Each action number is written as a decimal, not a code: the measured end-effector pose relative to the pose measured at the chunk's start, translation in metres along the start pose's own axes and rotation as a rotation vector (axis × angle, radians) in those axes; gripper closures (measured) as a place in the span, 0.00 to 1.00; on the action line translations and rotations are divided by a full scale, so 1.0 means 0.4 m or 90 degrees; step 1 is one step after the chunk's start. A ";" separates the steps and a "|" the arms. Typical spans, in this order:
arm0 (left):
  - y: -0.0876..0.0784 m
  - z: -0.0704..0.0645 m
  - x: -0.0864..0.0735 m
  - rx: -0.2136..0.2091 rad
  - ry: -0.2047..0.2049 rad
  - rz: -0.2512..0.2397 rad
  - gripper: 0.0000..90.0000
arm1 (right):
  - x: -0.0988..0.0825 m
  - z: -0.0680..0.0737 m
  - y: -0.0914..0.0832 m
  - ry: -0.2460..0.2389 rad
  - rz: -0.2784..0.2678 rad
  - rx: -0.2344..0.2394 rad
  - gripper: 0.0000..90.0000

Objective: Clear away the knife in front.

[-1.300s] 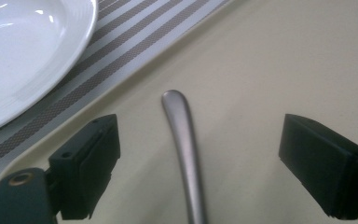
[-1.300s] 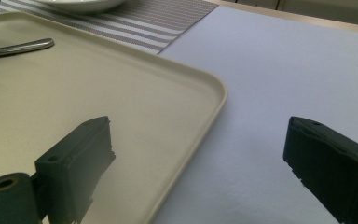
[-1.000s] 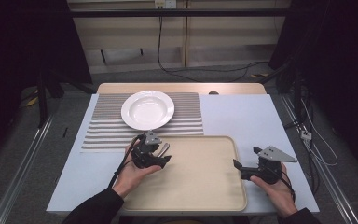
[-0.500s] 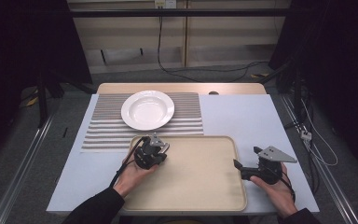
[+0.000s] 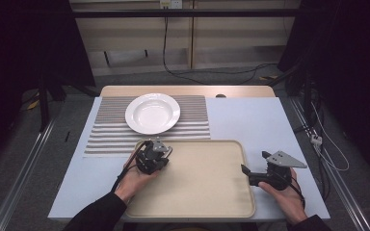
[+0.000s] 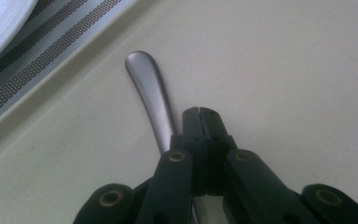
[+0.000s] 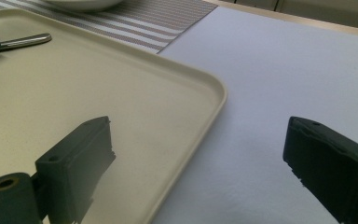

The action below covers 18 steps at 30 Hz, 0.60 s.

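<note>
A: Fig. legend, high view. What did the L side show?

B: The left gripper (image 5: 162, 152) sat at the tray's far-left corner, held by the left hand (image 5: 137, 177). Its jaws had just been closing & stood fully together. In the left gripper view the two black tips met w/ no gap.

A: Anything between them?

B: Cannot tell for sure. A metal utensil handle (image 6: 150, 93) lay on the tray (image 5: 207, 192), its rounded end pointing toward the tray's rim & the striped mat (image 5: 107, 130). The handle ran under the left-hand jaw & was hidden below it, so the tips looked shut beside or over it, not clearly on it. Which utensil it was: hidden.

A: And the R side?

B: The right gripper (image 5: 246, 170) rested just outside the tray's right edge, near side, in the right hand (image 5: 284, 195), grey plate on top. The right gripper view showed its jaws wide apart, nothing between: one over the tray's rim, the other over the pale table cover (image 5: 250, 120).

A: Other items?

B: A white plate (image 5: 152, 113) stood on the striped mat at the far side, just beyond the tray, near but apart from the left gripper. In the right gripper view the handle showed far off at the tray's far-left corner, w/ the left gripper's black tip at its end.
</note>
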State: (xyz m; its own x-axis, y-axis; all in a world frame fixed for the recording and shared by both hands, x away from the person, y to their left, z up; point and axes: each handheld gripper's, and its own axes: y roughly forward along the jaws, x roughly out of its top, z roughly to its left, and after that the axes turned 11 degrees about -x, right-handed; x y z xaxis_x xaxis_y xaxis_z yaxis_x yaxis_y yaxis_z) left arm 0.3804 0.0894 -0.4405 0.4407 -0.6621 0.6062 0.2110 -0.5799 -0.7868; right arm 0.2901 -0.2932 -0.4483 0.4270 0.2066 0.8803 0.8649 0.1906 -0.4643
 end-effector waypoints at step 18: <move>-0.014 0.018 -0.007 -0.004 -0.012 0.009 1.00 | 0.000 0.000 0.000 0.001 0.002 -0.001 0.09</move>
State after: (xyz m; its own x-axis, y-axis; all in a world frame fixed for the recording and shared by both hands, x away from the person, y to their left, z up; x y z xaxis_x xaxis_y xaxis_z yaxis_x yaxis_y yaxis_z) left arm 0.3843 0.0977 -0.4387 0.4602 -0.6616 0.5920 0.1983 -0.5734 -0.7949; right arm 0.2900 -0.2933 -0.4483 0.4299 0.2048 0.8794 0.8641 0.1892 -0.4665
